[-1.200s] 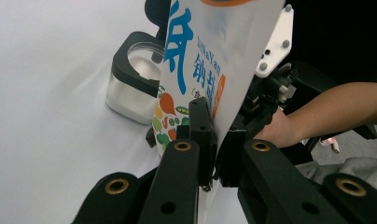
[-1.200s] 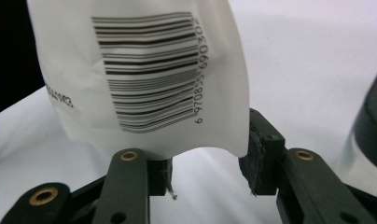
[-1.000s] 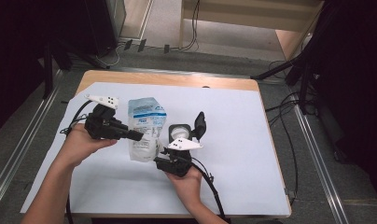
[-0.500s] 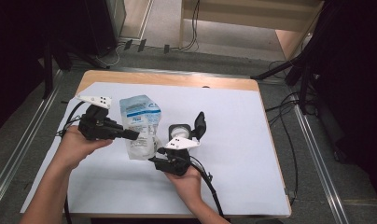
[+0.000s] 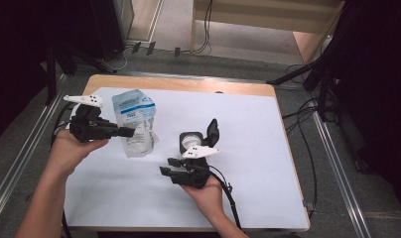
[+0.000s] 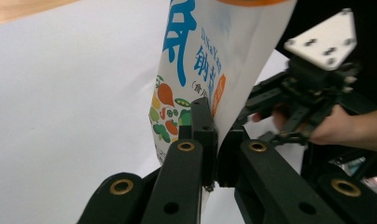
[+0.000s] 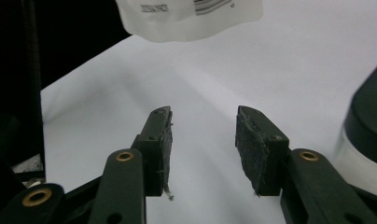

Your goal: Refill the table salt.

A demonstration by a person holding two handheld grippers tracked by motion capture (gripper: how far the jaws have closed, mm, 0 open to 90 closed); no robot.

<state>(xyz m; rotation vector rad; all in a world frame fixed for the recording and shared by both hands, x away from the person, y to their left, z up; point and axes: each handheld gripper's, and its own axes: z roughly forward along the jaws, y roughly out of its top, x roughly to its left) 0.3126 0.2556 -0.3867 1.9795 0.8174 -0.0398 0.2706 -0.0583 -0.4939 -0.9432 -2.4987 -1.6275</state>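
A white plastic pouch with blue print and small vegetable pictures (image 5: 135, 124) is held by the left gripper (image 5: 128, 132) over the left part of the white sheet-covered table (image 5: 248, 129). In the left gripper view the jaws are seen pressed together on the pouch's (image 6: 210, 70) lower edge, the thin film pinched between the two black pads. In the high view the pouch is seen hanging tilted, its top leaning toward the far left edge, its bottom near the sheet; whether it touches the sheet cannot be told.

The right gripper (image 5: 167, 166) is held low over the sheet, near the front middle, pointing left toward the pouch but apart from it. Its jaws are set apart, nothing between them; in the right gripper view bare white sheet is seen between the pads (image 7: 161, 140), and the pouch's bottom edge with a barcode (image 7: 186, 14) is seen ahead and above them.

A small round white container with a hinged black lid standing open (image 5: 196, 139) is seen just behind the right gripper, near the table's centre. Its dark rim (image 7: 368, 130) is seen at the right edge of the right gripper view.

A wooden table edge (image 5: 188, 85) is visible along the far side of the sheet.
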